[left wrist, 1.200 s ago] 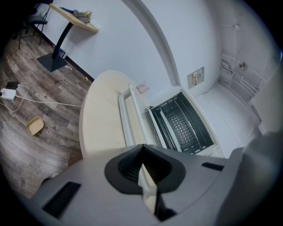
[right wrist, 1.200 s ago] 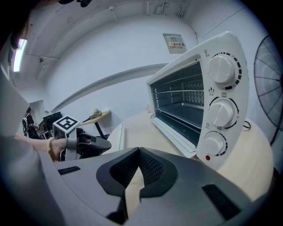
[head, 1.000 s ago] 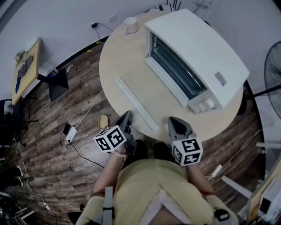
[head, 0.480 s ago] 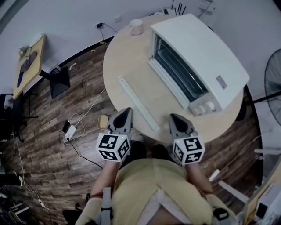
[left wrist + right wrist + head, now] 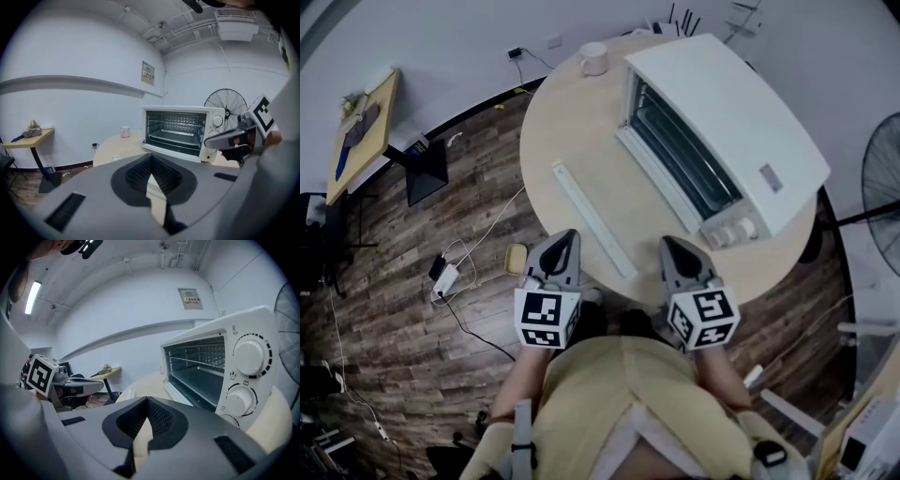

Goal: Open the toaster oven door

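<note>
- As seen from above, far left: side desk point(image 5: 358, 131), standing against the wall on the wood floor point(image 5: 422, 328), well apart from everything else.
- Cables and a small white adapter point(image 5: 445, 278): lying on the floor between the desk and the round table point(image 5: 553, 131).
- Left gripper point(image 5: 569, 234): held over the near rim of the table, pointing toward the far side. Closed, pads meeting at the tip, nothing between them. Marker cube facing up at the rear.
- Long white bar point(image 5: 591, 220): lying flat on the tabletop, between the two grippers and ahead of them, touching neither.
- White mug point(image 5: 593, 58): standing upright at the far rim of the table, just left of the oven's far corner.
- Right gripper point(image 5: 667, 242): held over the near rim, level with the left one and well apart from it. Closed on nothing, pads together at the tip. Aimed toward the knob end of the oven, near it but not touching.
- Toaster oven point(image 5: 722, 122): white, occupying the right half of the table, front facing left and toward the person. Wire rack and dark interior showing at the front; presence of glass over the opening cannot be told. Control knobs point(image 5: 736, 228) at the near end.
- Floor fan point(image 5: 883, 178): standing at the far right, beyond the table.
</note>
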A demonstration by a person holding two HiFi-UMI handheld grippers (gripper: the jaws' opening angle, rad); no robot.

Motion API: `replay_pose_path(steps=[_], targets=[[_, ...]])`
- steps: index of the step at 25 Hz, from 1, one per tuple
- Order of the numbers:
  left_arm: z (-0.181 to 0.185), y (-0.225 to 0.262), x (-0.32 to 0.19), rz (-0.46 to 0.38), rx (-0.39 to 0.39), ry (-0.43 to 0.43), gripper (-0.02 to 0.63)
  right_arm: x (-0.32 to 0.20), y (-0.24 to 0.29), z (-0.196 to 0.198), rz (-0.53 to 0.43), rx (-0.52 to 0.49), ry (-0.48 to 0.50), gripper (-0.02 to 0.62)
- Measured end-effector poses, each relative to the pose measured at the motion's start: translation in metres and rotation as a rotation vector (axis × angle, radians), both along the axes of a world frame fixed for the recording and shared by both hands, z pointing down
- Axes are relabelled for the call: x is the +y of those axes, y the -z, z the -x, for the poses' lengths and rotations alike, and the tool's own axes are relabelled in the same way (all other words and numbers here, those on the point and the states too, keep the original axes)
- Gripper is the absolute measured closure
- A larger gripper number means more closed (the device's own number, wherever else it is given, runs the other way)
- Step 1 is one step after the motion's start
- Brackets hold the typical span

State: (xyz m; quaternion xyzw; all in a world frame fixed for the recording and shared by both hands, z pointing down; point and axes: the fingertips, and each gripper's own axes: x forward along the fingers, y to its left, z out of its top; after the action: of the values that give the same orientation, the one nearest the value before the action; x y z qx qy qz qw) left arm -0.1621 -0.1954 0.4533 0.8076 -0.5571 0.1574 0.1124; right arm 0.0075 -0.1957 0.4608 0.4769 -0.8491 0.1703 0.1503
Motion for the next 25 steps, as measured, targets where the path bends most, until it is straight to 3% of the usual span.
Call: replay_pose_path(steps=[6,25], targets=[[0.003,-0.006,0.004,0.051,0.032,0.028,0.607,-0.004,0.004,-0.001,-0.015,-0.003,0.012,0.592],[-0.006,-0.001,0.015,0.062,0.054,0.103,0.607,-0.008,0.006,-0.008,-0.015,-0.028,0.085,0.592]])
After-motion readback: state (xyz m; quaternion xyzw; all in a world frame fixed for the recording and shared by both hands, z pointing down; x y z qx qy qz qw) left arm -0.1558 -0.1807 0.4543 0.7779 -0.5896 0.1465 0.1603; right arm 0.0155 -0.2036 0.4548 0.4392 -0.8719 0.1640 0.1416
